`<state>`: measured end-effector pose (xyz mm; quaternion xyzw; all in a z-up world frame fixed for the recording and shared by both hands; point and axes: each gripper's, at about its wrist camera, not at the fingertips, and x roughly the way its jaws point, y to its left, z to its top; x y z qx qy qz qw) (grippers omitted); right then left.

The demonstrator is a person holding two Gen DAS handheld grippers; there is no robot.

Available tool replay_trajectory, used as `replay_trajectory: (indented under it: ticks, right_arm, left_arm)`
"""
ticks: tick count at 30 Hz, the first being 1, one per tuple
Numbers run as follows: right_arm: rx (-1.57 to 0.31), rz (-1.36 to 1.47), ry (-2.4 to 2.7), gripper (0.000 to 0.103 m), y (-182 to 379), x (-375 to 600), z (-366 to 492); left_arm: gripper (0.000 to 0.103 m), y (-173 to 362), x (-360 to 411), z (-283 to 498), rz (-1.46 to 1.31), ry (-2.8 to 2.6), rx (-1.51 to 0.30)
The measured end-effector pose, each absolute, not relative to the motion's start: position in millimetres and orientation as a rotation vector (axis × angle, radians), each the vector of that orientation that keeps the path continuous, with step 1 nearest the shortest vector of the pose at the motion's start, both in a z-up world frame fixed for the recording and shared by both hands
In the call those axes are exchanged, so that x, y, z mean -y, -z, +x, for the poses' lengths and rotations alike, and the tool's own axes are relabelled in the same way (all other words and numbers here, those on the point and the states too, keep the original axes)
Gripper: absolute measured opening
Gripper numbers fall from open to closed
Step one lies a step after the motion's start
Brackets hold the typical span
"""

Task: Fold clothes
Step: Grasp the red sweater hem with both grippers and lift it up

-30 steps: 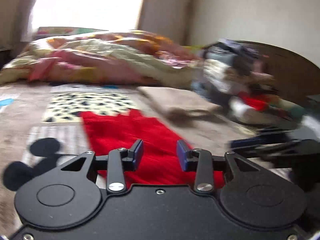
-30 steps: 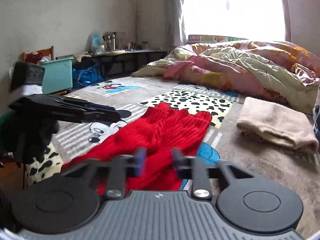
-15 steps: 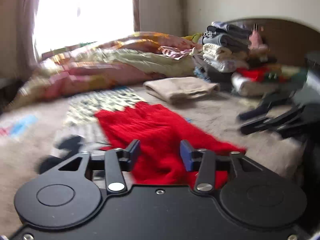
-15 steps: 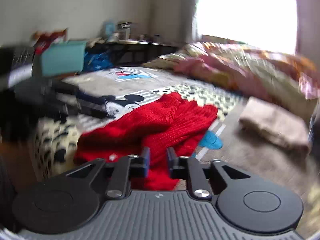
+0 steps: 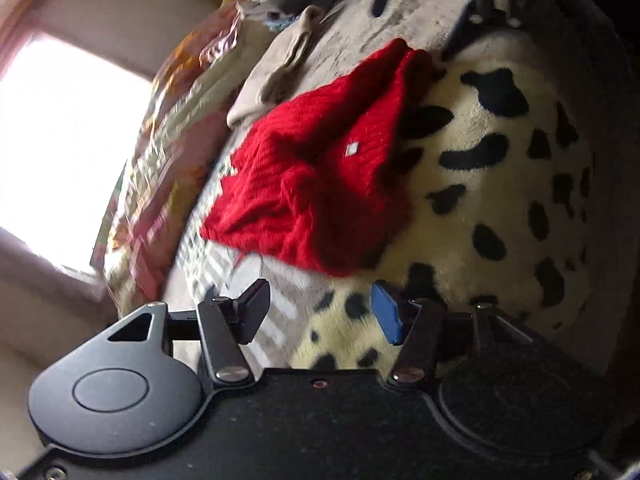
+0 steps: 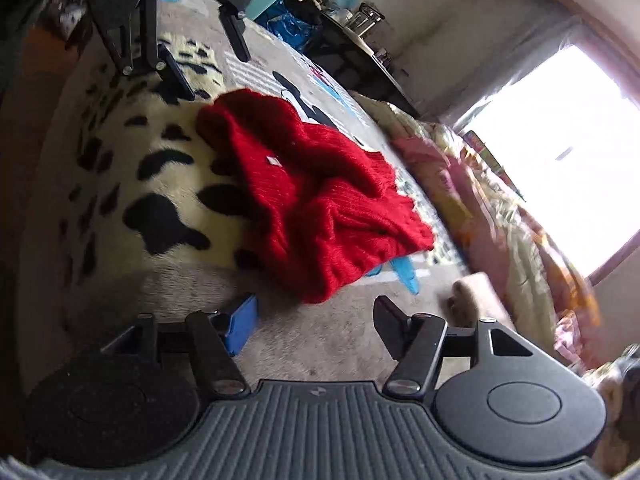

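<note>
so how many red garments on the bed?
1. A red knit sweater lies crumpled on the spotted blanket. Both claws are open and off it. More may hide in the far pile.

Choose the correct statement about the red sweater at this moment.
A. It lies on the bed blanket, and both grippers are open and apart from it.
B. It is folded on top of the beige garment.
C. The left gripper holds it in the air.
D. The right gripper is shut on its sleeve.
A: the red sweater lies bunched on the spotted blanket, while the left gripper and right gripper are open, with nothing between their fingers.
</note>
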<state>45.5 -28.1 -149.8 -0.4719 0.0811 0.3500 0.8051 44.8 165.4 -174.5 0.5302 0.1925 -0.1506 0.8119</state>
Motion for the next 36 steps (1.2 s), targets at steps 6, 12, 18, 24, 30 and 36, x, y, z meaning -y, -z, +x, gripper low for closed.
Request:
replay_trajectory:
  ticks: [6,12,18,24,30,36]
  right_arm:
    - [-0.069,-1.024,-0.778,0.064,159.2,18.7,54.1]
    - [0.081,-1.038,-0.766,0.070,163.3,17.5,59.6]
    - [0.150,-1.040,-0.760,0.065,166.1,19.6,61.3]
    - [0.179,-1.047,-0.803,0.062,169.7,15.2,72.9]
    - [0.225,-1.063,-0.846,0.061,170.5,7.0,86.8]
    - [0.225,-1.110,-0.938,0.053,167.9,2.4,96.4]
  left_arm:
    - [0.058,190.3,-162.7,56.2,1.208,0.323,-0.283]
    - [0.062,190.7,-156.9,53.4,1.309,0.291,-0.103]
    - [0.061,188.1,-161.0,53.3,1.300,0.281,-0.026]
    - [0.060,187.2,-162.4,47.7,1.342,0.369,-0.070]
    - [0.062,189.7,-153.6,59.6,1.372,0.386,-0.034]
    - [0.061,191.0,-149.5,60.9,1.426,0.436,-0.038]
